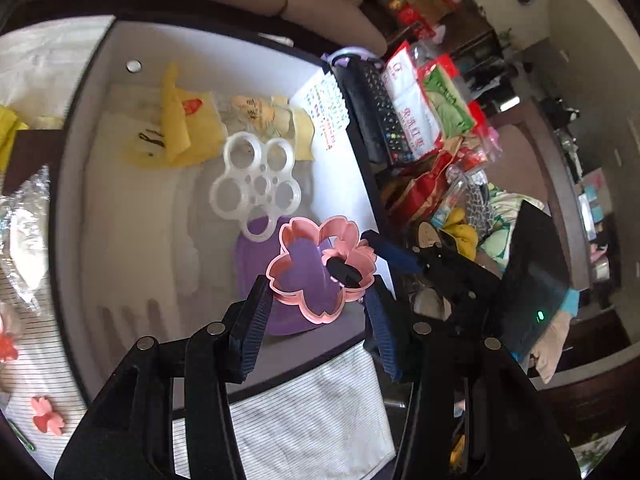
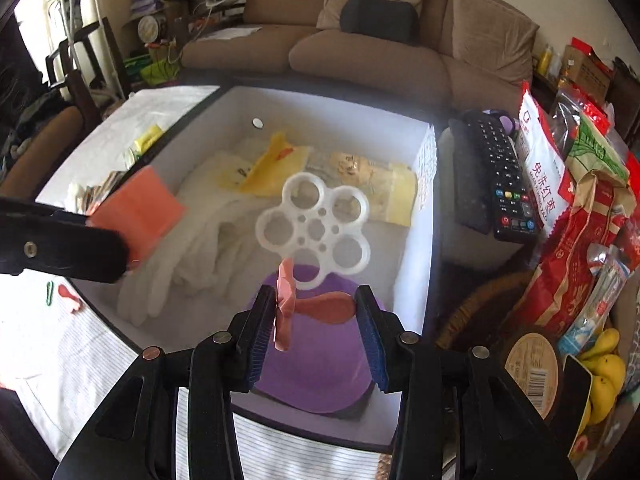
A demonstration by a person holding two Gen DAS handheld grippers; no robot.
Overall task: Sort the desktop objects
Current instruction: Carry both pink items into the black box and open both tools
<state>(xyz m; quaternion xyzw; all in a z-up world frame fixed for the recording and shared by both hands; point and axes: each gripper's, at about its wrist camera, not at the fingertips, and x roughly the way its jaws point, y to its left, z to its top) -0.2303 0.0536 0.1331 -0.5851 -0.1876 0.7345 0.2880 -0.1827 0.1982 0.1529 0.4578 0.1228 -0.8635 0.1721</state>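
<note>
Hovering the right claw (image 2: 316, 304) over the white-lined, dark-rimmed open box (image 2: 320, 112), jaws spread wide and pinching nothing. Hanging directly beneath the fingertips above a purple rounded plastic dome (image 2: 312, 380). Looking just beyond the fingertips onto a white plastic flower-shaped plate pierced with round holes (image 2: 292, 206). Carrying the pink plastic blossom-outline cutter (image 2: 285, 300) only loosely, leaning against the inner face of this claw's left finger with one petal apparently looped round that finger, well apart from the right one.

Waiting with the left claw (image 1: 318, 312) beside and slightly behind it, likewise spread and empty.

Probably risking a snag: pulling back with the petal hooked, dragging the cutter out of the box again. Alternatively risking a slide off the finger onto the curved dome, glancing away and landing on edge.

Standing the cutter on edge, long run top to bottom and slightly tilted, open face turning sideways toward the left claw.
</note>
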